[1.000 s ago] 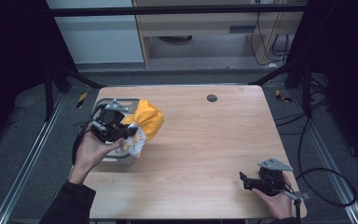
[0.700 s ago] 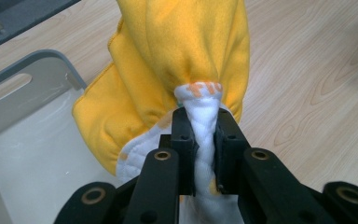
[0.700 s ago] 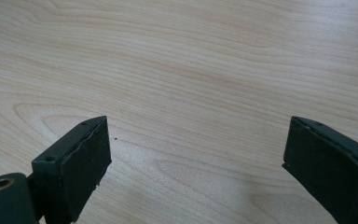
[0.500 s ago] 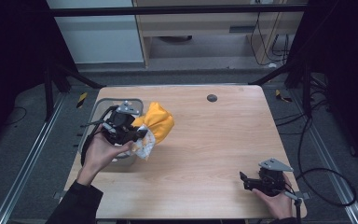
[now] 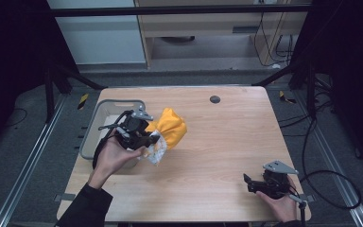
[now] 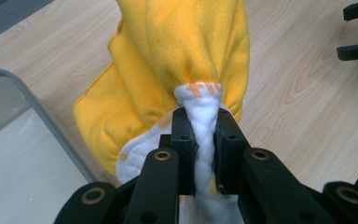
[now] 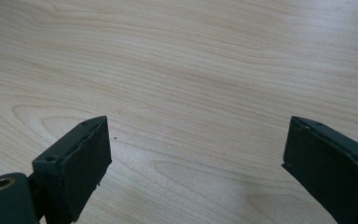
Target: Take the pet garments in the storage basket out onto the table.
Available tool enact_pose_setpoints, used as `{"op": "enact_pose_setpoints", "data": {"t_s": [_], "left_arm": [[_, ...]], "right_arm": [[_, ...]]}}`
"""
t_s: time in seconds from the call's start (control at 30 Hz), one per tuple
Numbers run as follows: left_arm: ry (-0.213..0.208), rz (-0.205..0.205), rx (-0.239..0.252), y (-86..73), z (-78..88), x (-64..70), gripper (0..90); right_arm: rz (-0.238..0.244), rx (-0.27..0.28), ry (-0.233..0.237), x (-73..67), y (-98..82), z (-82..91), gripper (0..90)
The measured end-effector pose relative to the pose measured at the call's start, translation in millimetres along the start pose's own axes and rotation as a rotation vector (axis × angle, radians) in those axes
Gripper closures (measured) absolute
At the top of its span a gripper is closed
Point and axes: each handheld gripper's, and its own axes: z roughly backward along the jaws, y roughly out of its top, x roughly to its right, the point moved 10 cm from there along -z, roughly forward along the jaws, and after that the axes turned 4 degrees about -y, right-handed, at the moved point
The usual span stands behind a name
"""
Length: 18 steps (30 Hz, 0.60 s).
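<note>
High view: the left gripper (image 5: 147, 138) holds a yellow-and-white cloth (image 5: 169, 130) above the table (image 5: 217, 142), just beside a grey bin (image 5: 94, 124); the right gripper (image 5: 248, 182) rests near the table's front right corner. Left gripper view: jaws pinch the cloth's white fold (image 6: 204, 116). Right gripper view: jaws spread wide over bare wood.

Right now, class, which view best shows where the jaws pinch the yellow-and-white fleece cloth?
The left gripper view: the cloth bunches between closed jaws. The high view shows it small beside the grey bin.
</note>
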Motion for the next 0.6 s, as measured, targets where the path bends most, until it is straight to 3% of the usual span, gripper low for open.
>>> {"op": "enact_pose_setpoints", "data": {"t_s": [0.6], "left_arm": [[-0.042,-0.030,-0.055,-5.8,-33.4,13.7,80.6]], "right_arm": [[0.005,0.006,-0.012,2.0,0.5,-0.4,8.1]]}}
